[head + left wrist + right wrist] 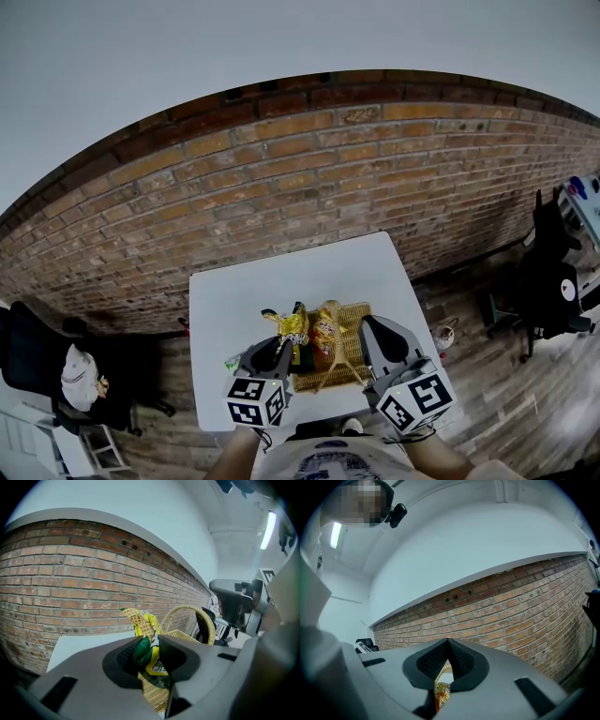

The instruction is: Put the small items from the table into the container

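Observation:
A wicker basket (351, 349) with a hoop handle (188, 612) stands on the white table (281, 286). My left gripper (285, 347) (152, 643) is shut on a yellow and green snack packet (292, 327) (144, 623), held up at the basket's left edge. An orange snack packet (325, 337) stands in the basket. At the basket's right side my right gripper (368, 326) (448, 642) is shut, its tips meeting with nothing between them. Under its jaws a bit of the basket and the orange packet (441, 692) shows.
A small green item (232, 361) lies on the table, left of my left gripper. A brick wall (309, 178) runs behind the table. Black chairs stand on the wooden floor at the left (37, 356) and the right (548, 281).

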